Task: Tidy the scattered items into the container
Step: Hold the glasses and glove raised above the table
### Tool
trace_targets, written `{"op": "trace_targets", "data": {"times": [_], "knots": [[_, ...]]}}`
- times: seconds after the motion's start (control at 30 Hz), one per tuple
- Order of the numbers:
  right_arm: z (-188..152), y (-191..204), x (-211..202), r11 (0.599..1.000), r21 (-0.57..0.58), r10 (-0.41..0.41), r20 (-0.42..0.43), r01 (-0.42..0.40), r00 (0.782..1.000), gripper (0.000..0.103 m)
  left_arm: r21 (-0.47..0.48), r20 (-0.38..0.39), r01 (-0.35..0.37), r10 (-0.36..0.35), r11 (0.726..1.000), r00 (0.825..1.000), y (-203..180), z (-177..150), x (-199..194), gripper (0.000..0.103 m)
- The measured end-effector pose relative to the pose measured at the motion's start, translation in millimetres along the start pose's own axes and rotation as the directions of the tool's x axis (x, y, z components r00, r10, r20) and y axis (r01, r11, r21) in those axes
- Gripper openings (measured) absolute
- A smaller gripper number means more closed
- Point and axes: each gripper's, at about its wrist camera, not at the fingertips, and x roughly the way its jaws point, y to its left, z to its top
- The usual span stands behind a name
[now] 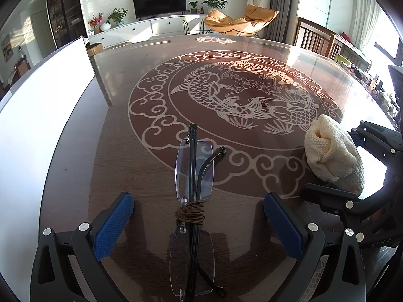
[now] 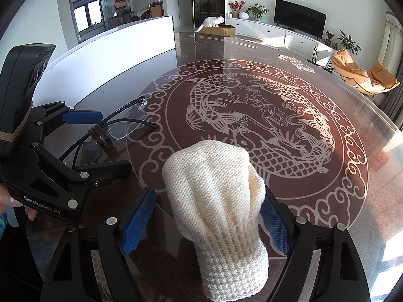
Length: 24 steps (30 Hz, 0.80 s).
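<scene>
On the dark brown glass-topped table (image 1: 121,136) with its pale carp-and-cloud medallion, two task items lie apart from each other. Between the blue-padded fingers of the left gripper (image 1: 199,222) lie folded rimless spectacles with thin black arms (image 1: 194,173), bound at the middle by a coil of brown cord (image 1: 190,212); the spectacles run lengthwise along the gripper's axis, centred in the gap, and neither pad touches them, so the left jaws stand wide apart and hold nothing. Between the fingers of the right gripper (image 2: 210,222) lies a cream knitted pouch (image 2: 216,201), its ribbed cuff nearest the camera and its rounded end pointing toward the medallion. The right jaws also stand wide; the pad on the right of that view sits against or just beside the knit, while the other pad stands clear of it, and whether any pressure is applied cannot be told. From the left wrist view the pouch (image 1: 332,151) appears at the right, beside the black body of the right gripper. A white panel-like wall (image 2: 121,45) stands along the far left of the table. Readable writing: "GenRobot.AI" in white on the left gripper's black frame, and "UAS" on the right gripper's body.
</scene>
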Motion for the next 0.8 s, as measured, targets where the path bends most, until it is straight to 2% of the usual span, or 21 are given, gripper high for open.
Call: {"op": "trace_targets", "data": {"times": [0.23,0.37,0.4,0.43,0.5,0.57,0.73,0.8], "knots": [[0,-1,0,1.0,0.003,0.005,0.001,-0.005,1.0,0.083,0.0,0.001,-0.003,0.003,1.0,1.0,-1,0,0,0.103],[1,-11,-3,0.998,0.045,0.052,0.004,-0.052,0.999,0.08,0.023,-0.019,0.014,-0.013,1.0,1.0,-4,3,0,0.103],[2,-16,-5,0.996,0.074,0.049,-0.002,-0.049,0.999,0.066,0.03,-0.017,0.02,-0.02,0.999,1.0,-4,4,-1,0.098],[3,-19,-7,0.995,0.089,0.042,-0.006,-0.041,0.999,0.04,0.034,0.001,0.025,-0.025,0.999,1.0,-5,4,-4,0.068],[3,-25,-12,0.992,0.117,0.051,-0.017,-0.048,0.999,0.04,0.018,0.001,0.032,-0.032,0.999,0.999,-3,9,-10,0.026],[1,-21,-20,0.994,0.102,0.035,-0.015,-0.033,0.999,0.04,-0.024,-0.014,0.07,-0.07,0.997,0.997,2,10,-12,0.026],[0,-6,-62,0.991,0.114,0.062,0.055,-0.068,0.997,0.04,-0.057,0.059,0.078,-0.075,0.995,0.995,-1,-1,-57,0.026],[-4,1,-68,0.988,0.132,0.076,0.046,-0.081,0.996,0.04,-0.091,0.059,0.111,-0.106,0.99,0.993,-1,-14,-72,0.026]]}}
